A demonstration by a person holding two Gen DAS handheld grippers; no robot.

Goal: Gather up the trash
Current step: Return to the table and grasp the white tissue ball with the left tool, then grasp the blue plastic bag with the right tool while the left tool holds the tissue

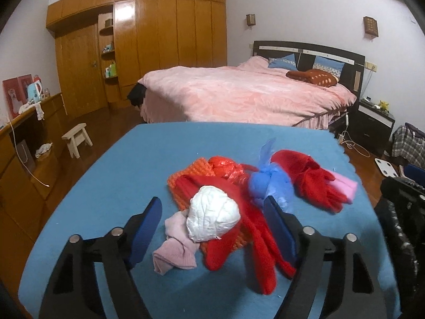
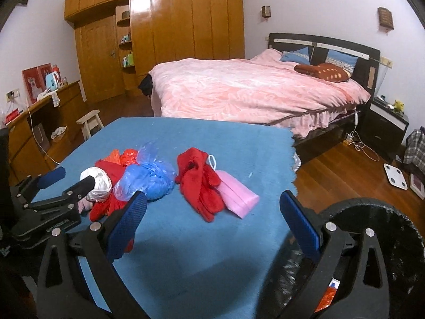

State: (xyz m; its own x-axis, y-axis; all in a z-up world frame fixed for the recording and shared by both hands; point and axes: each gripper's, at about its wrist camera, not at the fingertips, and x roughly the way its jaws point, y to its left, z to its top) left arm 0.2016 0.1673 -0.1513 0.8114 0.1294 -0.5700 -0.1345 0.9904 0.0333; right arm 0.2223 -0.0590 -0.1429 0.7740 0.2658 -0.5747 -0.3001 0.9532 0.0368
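A pile lies on the blue-covered table point(image 1: 111, 175). In it are a white crumpled wad point(image 1: 212, 219), a knotted blue plastic bag point(image 1: 265, 186), a red plastic bag point(image 1: 225, 168), red gloves point(image 1: 316, 183), a pink mask point(image 1: 345, 188) and a pink sock point(image 1: 175, 247). My left gripper point(image 1: 212, 202) is open, its pads on either side of the white wad without touching it. The right gripper point(image 2: 212, 196) stands open above the bare cloth, short of the red gloves point(image 2: 202, 183) and pink mask point(image 2: 239, 199). From the right wrist, the left gripper point(image 2: 71, 179) appears at the white wad point(image 2: 99, 183).
A black bag-lined bin point(image 2: 377, 228) stands off the table's right front corner. Beyond the table are a pink-covered bed point(image 1: 244, 93), a wooden wardrobe point(image 1: 164, 34), a small stool point(image 1: 77, 138) and a desk point(image 1: 24, 143) along the left wall. A scale point(image 2: 395, 176) lies on the floor.
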